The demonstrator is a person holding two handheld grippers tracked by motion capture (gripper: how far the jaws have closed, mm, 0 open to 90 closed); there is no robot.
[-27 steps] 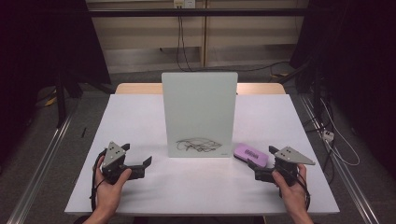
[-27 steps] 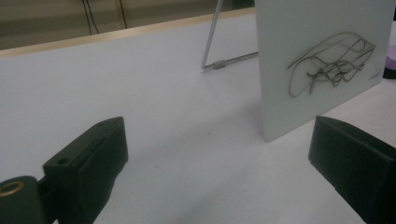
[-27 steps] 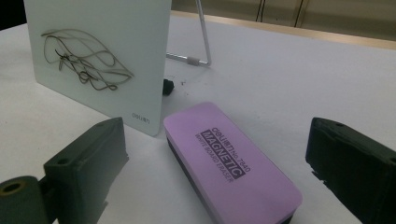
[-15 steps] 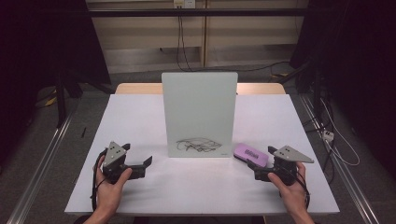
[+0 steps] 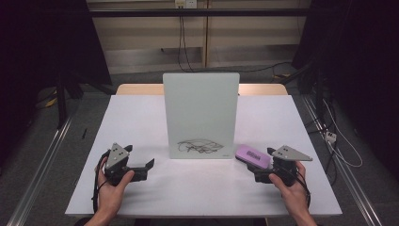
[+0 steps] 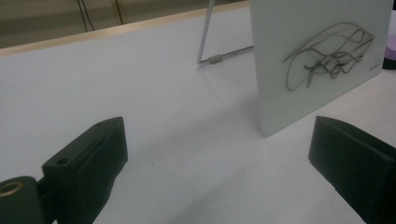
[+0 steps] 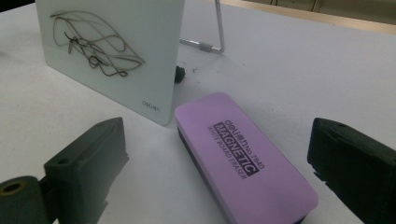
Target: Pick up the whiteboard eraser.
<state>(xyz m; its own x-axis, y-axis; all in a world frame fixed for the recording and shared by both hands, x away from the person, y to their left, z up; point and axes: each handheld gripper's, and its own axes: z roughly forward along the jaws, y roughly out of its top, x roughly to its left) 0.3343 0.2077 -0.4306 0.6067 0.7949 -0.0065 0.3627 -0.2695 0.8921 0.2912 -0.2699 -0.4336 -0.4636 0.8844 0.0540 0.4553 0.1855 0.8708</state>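
High view: we find a small whiteboard (image 5: 201, 115) standing upright on its wire stand at the middle of the white table (image 5: 141, 113), with a dark scribble (image 5: 200, 146) low on its face. The purple eraser (image 5: 253, 156) lies flat on the table just beside the board's lower right corner, apart from it.

Against the frames of the last second, we note that the right gripper (image 5: 264, 170) has edged a little toward the eraser; the eraser and board have not moved. The left gripper (image 5: 143, 169) rests at the near left, unchanged.

In the right gripper view, the jaws stand wide open with the eraser (image 7: 243, 154) between them, its near end reaching in between the tips; neither pad presses on it, so nothing is held. In the left gripper view, the jaws are likewise wide open and empty, facing the board's edge (image 6: 322, 60) across bare table.

Our judgement: the approach to the eraser is nearly complete and the grip not yet made. Closing squarely on its long sides appears the next requirement, before any wiping of the scribble.
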